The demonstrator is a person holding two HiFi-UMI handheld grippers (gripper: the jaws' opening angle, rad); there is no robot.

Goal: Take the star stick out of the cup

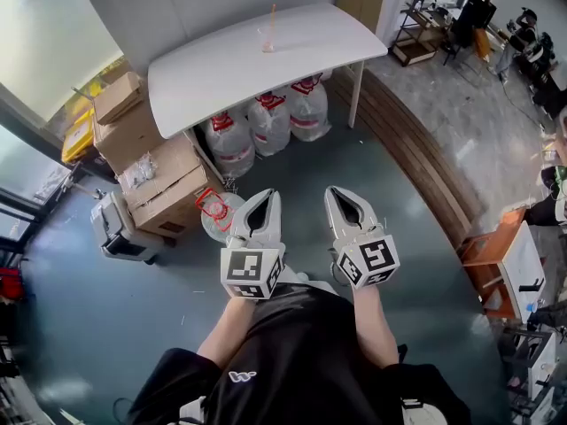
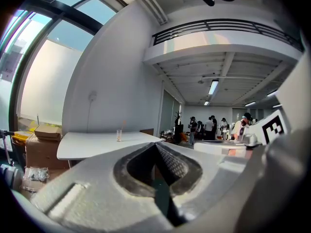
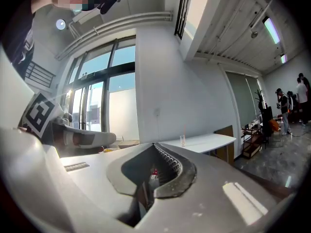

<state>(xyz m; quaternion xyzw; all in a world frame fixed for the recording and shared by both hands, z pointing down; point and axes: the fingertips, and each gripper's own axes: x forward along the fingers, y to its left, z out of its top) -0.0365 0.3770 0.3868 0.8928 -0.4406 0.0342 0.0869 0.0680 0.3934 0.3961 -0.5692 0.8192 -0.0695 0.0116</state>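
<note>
Left tongs (image 1: 271, 195), right tongs (image 1: 331, 191) each tip-to-tip, empty (ridged pads (image 3: 171, 163)); clear cup (image 1: 267, 42) afar

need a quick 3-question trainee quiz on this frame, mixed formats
1. True or false: the thin orange stick stands in the small clear cup on the white curved table.
2. The left gripper and right gripper are: A) both shut and empty; B) both open; C) closed on the cup.
3. What sits under the table?
Key: 1 true; 2 A; 3 clear plastic bags with red print.
</note>
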